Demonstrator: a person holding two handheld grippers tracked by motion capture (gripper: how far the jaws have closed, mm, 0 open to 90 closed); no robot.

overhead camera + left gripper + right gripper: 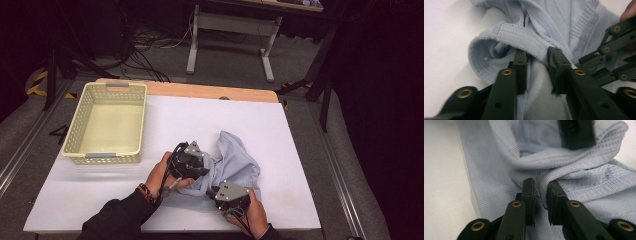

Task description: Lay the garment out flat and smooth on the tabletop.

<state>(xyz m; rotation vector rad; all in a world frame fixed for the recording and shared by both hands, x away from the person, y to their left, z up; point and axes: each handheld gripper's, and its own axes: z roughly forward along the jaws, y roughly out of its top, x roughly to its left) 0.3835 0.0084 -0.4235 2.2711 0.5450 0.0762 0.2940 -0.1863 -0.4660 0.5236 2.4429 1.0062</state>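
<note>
While both tongs point(536, 62) point(540, 192) clamp the garment point(235, 157), its ribbed hems (close up) show.

A pale blue garment point(235, 162) with ribbed hems and a fine mesh knit is seen on a white tabletop point(300, 150). Both tools, left point(202, 167) and right point(214, 192), are done in black with brass-coloured rivets. The perforated basket point(75, 132) is coloured cream-yellow.

One camera sits high above the table point(280, 125) and looks down and forward. Two more ride on the grippers, very close to the light blue garment point(235, 160), which all three see.
</note>
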